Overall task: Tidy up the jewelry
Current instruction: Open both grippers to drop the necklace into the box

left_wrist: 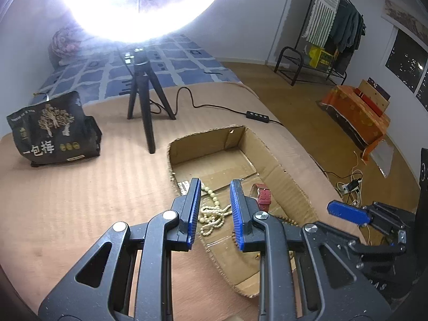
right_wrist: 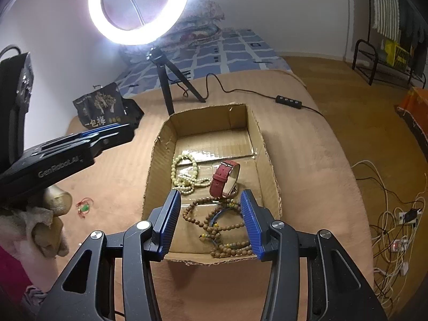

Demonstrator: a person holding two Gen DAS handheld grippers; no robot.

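Cardboard box [right_wrist: 267, 160], on bed: pale beads [right_wrist: 184, 174], red watch [right_wrist: 224, 179], brown beads [right_wrist: 214, 222] inside; both tongs [left_wrist: 214, 208] [right_wrist: 211, 222] spread, empty; small red-corded charm [right_wrist: 84, 207] lies left, likely next—pinch cord squarely.

A home bedroom. A bed [left_wrist: 171, 61] with a blue checked sheet and a rolled quilt [left_wrist: 67, 44] stands against the wall; a clothes rack [left_wrist: 337, 24] hung with garments stands on the wooden floor [left_wrist: 302, 112]. A night-dark window [left_wrist: 406, 61], a ring light [right_wrist: 139, 8] on a tripod, and loose charger cables [right_wrist: 393, 222] complete the domestic setting.
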